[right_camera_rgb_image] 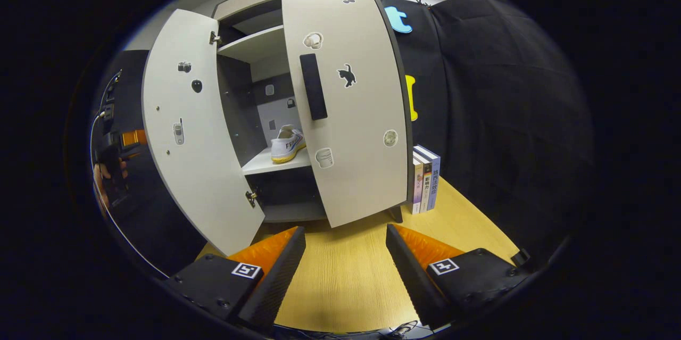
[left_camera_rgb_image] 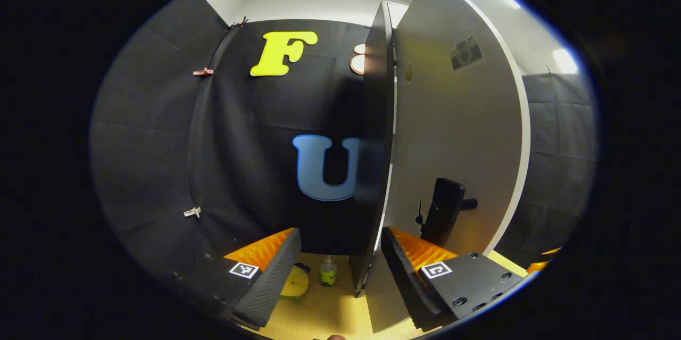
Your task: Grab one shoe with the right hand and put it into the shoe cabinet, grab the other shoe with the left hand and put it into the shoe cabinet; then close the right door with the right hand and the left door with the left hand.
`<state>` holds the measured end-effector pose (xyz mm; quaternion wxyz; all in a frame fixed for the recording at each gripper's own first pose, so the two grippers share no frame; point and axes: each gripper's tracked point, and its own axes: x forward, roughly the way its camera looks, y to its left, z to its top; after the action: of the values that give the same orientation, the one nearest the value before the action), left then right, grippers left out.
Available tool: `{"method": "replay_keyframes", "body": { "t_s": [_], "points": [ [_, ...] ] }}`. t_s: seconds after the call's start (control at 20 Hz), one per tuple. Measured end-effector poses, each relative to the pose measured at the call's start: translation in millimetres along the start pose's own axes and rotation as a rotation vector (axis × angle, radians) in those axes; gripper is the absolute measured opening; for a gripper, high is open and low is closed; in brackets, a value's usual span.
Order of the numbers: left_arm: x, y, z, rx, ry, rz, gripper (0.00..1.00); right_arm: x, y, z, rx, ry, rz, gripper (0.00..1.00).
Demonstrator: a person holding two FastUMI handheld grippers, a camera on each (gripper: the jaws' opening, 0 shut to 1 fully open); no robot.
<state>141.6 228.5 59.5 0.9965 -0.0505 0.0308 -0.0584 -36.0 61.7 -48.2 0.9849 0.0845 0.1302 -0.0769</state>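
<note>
Both grippers' jaws wide, empty. Shoe on cabinet shelf. Right door nearly shut; left door ajar, its edge between left gripper jaws. Risk: pushing near hinge, door rebounds or edge pinches finger; bottle at desk back edge could topple.

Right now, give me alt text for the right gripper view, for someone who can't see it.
An open right gripper faces a shoe cabinet on a wooden table: the right door is nearly shut, the left door wide open. A white shoe sits on a shelf inside, and books stand right of the cabinet.
</note>
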Motion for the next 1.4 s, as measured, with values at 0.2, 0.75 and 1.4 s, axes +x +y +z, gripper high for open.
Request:
{"method": "replay_keyframes", "body": {
  "t_s": [0.2, 0.75, 1.4],
  "points": [
    [-0.2, -24.5, -1.6, 0.037, 0.013, -0.014, 0.93, 0.0, -8.8, 6.4, -0.011, -0.015, 0.007, 0.98],
    [21.0, -162.2, -14.7, 0.005, 0.018, -0.052, 0.93, 29.0, -78.1, 19.5, -0.009, 0.026, 0.074, 0.98],
    [-36.7, -269.8, -57.4, 0.04, -0.033, 0.11, 0.94, 55.0, -120.3, 51.2, -0.086, -0.008, 0.272, 0.99]
  ]
}}
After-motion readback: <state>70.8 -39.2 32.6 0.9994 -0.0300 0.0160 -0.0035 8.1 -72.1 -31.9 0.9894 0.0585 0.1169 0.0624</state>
